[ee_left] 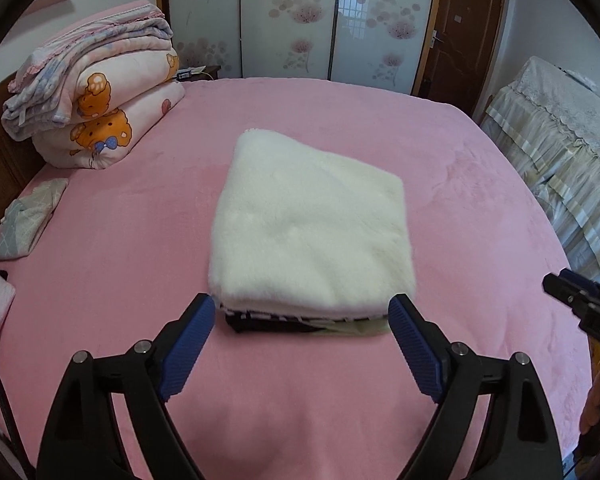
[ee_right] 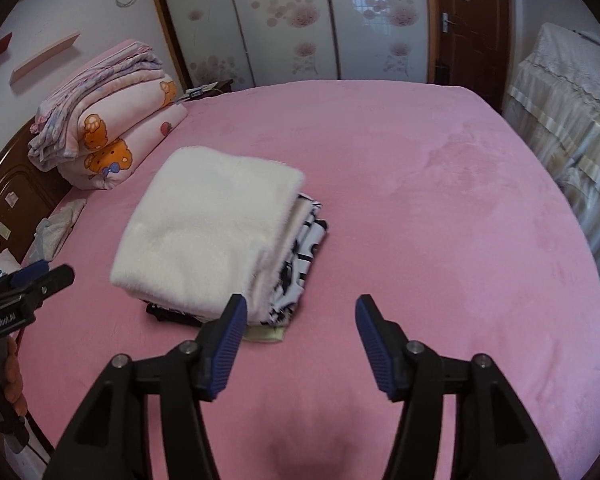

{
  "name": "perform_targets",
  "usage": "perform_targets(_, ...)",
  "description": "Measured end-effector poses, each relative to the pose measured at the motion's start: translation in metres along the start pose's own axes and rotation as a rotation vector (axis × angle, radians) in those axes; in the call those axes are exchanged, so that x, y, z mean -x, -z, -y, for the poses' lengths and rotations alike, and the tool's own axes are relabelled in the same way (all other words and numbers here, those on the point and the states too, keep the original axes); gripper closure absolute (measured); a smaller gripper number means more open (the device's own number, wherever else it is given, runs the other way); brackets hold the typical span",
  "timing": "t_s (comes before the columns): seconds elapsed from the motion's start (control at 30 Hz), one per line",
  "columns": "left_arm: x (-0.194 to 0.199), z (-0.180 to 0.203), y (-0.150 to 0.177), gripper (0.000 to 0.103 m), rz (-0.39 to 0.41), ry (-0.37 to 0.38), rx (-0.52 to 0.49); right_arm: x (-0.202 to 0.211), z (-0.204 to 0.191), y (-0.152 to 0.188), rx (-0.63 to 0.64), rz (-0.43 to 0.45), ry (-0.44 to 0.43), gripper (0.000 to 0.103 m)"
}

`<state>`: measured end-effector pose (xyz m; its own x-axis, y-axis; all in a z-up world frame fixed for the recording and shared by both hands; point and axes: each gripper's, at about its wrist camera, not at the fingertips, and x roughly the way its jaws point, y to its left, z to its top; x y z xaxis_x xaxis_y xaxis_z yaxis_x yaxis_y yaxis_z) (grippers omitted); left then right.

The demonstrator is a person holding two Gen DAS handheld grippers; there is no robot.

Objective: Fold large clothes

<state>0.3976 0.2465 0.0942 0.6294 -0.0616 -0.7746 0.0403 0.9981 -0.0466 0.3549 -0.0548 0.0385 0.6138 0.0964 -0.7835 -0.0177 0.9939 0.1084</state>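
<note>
- Lying folded into a thick square, the cream-white fluffy fleece garment [ee_left: 312, 224] sits straight ahead of the left gripper [ee_left: 301, 320], its near edge just beyond the fingertips.
- Under it, a black-and-white patterned cloth [ee_right: 300, 256] and a pale yellow-green folded piece [ee_right: 266, 334] show at the stack's near and right edges; all rest on the pink plush bed cover [ee_left: 460, 184].
- Left gripper: released, its blue ribbed pads [ee_left: 188, 350] spread about as wide as the stack's near edge, holding nothing.
- Right gripper [ee_right: 301, 312]: also released and empty; the stack lies ahead and to its left, with the left pad [ee_right: 228, 346] overlapping the stack's near right corner in this view, contact not clear.
- Each gripper shows at the edge of the other's view, well off to the side of the stack.
- Farther ahead and to the left of both grippers, a pile of folded pink quilts with orange bear prints [ee_left: 100, 112] sits by the brown wooden headboard [ee_right: 16, 196].
- Beyond the bed stand white sliding wardrobe doors with pink flower prints [ee_left: 292, 16] and a brown wooden door [ee_left: 460, 32].
- To the right, a piece of furniture under a pale lace-edged cover [ee_left: 560, 136] stands beside the bed.
</note>
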Motion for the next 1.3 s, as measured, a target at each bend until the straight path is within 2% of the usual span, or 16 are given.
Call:
perform_targets(0.07, 0.016, 0.007, 0.008, 0.015, 0.001, 0.001, -0.001, 0.028, 0.008, 0.005, 0.008, 0.017, 0.027, 0.043)
perform_targets(0.13, 0.032, 0.015, 0.017, 0.013, -0.001, 0.001, -0.001, 0.050, 0.015, 0.009, 0.016, 0.034, 0.052, 0.033)
perform_targets(0.23, 0.052, 0.028, 0.030, 0.010, 0.001, -0.013, -0.010, 0.082, 0.023, 0.020, 0.050, 0.062, 0.113, 0.025)
perform_targets(0.33, 0.067, 0.041, 0.047, 0.010, 0.007, -0.070, -0.018, 0.104, 0.031, 0.037, 0.070, 0.066, 0.132, 0.024)
perform_targets(0.5, 0.090, 0.065, 0.094, 0.010, -0.008, -0.076, -0.013, 0.126, 0.047, 0.081, 0.052, 0.042, 0.105, 0.023)
perform_targets(0.57, 0.098, 0.075, 0.117, 0.010, -0.021, -0.062, -0.009, 0.133, 0.053, 0.107, 0.054, 0.028, 0.107, 0.023)
perform_targets(0.73, 0.111, 0.100, 0.182, 0.010, -0.044, 0.040, 0.017, 0.145, 0.062, 0.168, 0.050, 0.008, 0.114, 0.023)
perform_targets(0.9, 0.123, 0.133, 0.247, 0.010, -0.028, 0.048, -0.019, 0.152, 0.074, 0.228, -0.008, 0.001, 0.098, 0.023)
perform_targets(1.0, 0.131, 0.145, 0.278, 0.010, -0.015, 0.023, -0.029, 0.152, 0.079, 0.258, -0.046, -0.009, 0.102, 0.023)
perform_targets(1.07, 0.137, 0.150, 0.295, 0.010, -0.004, 0.004, -0.032, 0.155, 0.082, 0.277, -0.068, -0.007, 0.107, 0.023)
perform_targets(1.3, 0.156, 0.161, 0.331, 0.010, 0.004, 0.030, 0.003, 0.173, 0.085, 0.314, -0.152, 0.021, 0.046, 0.023)
